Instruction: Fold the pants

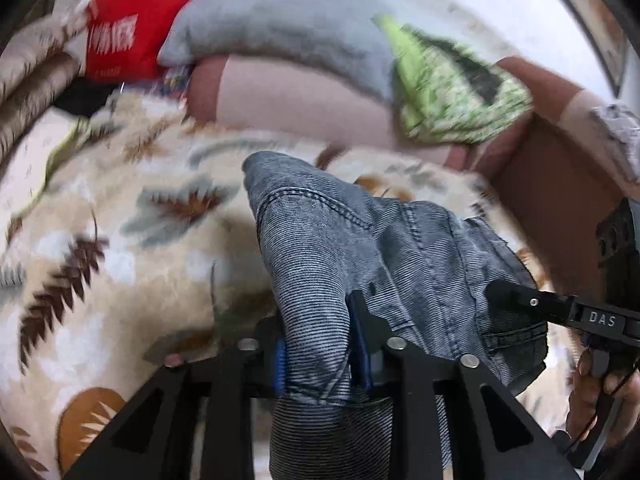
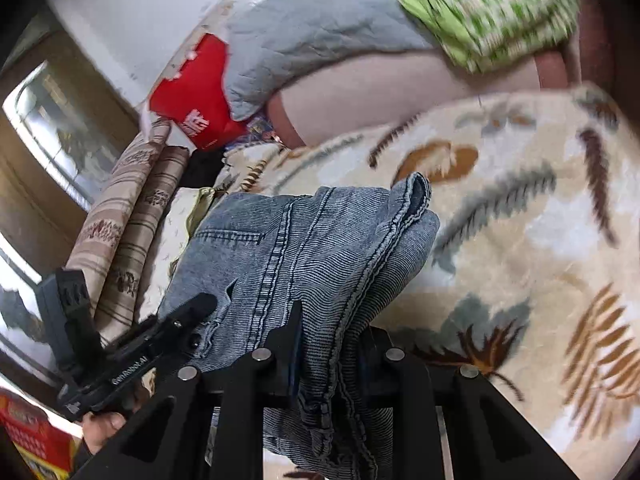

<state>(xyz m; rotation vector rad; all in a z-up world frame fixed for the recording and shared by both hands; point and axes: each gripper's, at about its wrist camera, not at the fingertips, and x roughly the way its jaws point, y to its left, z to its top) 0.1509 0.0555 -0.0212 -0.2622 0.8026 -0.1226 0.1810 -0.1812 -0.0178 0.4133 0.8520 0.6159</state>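
Note:
The pants are blue-grey jeans [image 1: 360, 240], bunched and lifted above a cream leaf-print blanket [image 1: 120, 220]. My left gripper [image 1: 320, 344] is shut on a fold of the denim, its blue pads pressed on either side. My right gripper [image 2: 332, 344] is shut on another thick fold of the same jeans [image 2: 320, 240], with a hem sticking up beyond it. The right gripper also shows at the right edge of the left wrist view [image 1: 520, 300], and the left gripper shows at the lower left of the right wrist view [image 2: 192, 316], both against the denim.
The blanket [image 2: 520, 240] covers a bed. At its far end lie a grey pillow [image 1: 280, 32], a pink pillow [image 1: 300, 108], a green patterned cloth [image 1: 452, 88] and a red bag [image 1: 132, 20]. Striped folded bedding [image 2: 132, 216] lies beside a window.

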